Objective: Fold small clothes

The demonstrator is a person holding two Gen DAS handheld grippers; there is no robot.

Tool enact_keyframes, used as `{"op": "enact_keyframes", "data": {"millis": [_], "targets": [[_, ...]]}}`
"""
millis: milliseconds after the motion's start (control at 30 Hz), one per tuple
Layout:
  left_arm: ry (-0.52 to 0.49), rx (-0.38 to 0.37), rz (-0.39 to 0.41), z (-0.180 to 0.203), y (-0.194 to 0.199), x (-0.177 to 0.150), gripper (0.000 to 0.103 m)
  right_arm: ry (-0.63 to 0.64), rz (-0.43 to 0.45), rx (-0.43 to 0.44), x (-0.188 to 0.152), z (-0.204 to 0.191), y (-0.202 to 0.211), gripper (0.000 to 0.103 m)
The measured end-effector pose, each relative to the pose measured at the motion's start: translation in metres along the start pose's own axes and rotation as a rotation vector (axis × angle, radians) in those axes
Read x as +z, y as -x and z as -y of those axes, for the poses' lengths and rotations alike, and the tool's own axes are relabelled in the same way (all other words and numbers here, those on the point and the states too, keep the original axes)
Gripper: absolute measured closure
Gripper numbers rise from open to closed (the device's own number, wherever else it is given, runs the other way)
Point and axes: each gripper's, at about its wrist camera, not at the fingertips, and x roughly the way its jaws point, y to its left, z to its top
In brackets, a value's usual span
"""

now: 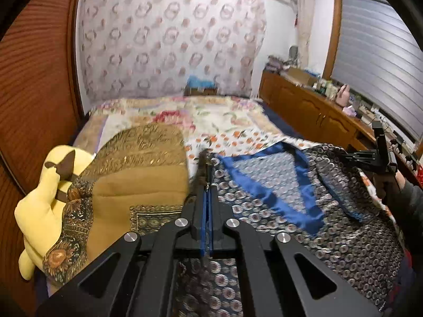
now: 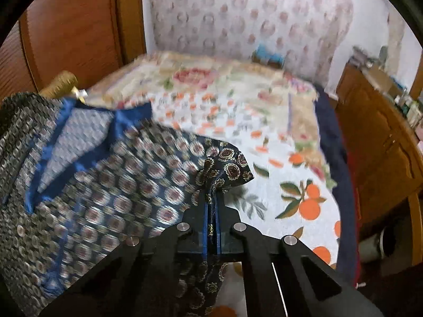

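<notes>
A: What is the left gripper [image 1: 205, 163] doing?

B: Its two fingers are squeezed tight together. They pinch a bit of the dark patterned shirt [image 1: 330, 211]. The cloth bunches up at the tips.

A: And the right gripper [image 2: 211, 182]?

B: It is clamped on the shirt too. A fold of dark cloth with little round gold shapes pokes up out of its tips, and more cloth hangs down between the black arms.

A: Where is the shirt?

B: It is spread out on the bed. It has a bright blue collar [image 1: 267, 192] that makes a V shape. In the left camera the shirt lies to the right of the gripper. In the right camera it lies to the left.

A: What is under it?

B: A white sheet with oranges [image 2: 304, 198] and green leaves on it. Farther back there is a flowery blanket [image 1: 185, 116].

A: Anything beside the shirt?

B: Yes, a gold-brown pillow [image 1: 140, 174] on the left, and a yellow soft toy [image 1: 39, 206] next to that.

A: What is around the bed?

B: A wooden cabinet [image 1: 312, 111] stands along the right side with small things on top. A patterned curtain [image 1: 171, 39] hangs behind the bed.
</notes>
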Motion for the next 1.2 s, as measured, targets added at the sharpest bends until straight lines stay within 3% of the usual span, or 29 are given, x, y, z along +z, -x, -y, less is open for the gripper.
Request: {"op": "enact_keyframes", "data": {"millis": [300, 500, 700, 867, 967, 1100, 1200], "targets": [[-0.013, -0.061, 0.113, 0.028, 0.072, -0.022, 0.101, 0.002, 0.21, -0.024, -0.029, -0.032, 0.108, 0.101], [0.022, -0.046, 0.156, 0.022, 0.128, -0.066, 0.101, -0.04, 0.284, -0.028, -0.091, -0.044, 0.182, 0.101], [0.112, -0.007, 0.171, 0.006, 0.172, -0.121, 0.101, -0.117, 0.251, -0.009, -0.184, -0.049, 0.235, 0.101], [0.155, 0.014, 0.142, -0.001, 0.193, -0.147, 0.101, -0.155, 0.209, -0.006, -0.235, -0.054, 0.284, 0.101], [0.142, 0.023, 0.101, 0.0, 0.193, -0.154, 0.101, -0.149, 0.165, 0.014, -0.248, -0.059, 0.309, 0.101], [0.132, 0.071, 0.056, -0.002, 0.186, -0.158, 0.096, -0.131, 0.1, -0.015, -0.247, -0.062, 0.309, 0.097], [0.135, 0.083, 0.066, -0.006, 0.187, -0.156, 0.076, -0.135, 0.108, -0.035, -0.235, -0.063, 0.311, 0.082]]}}
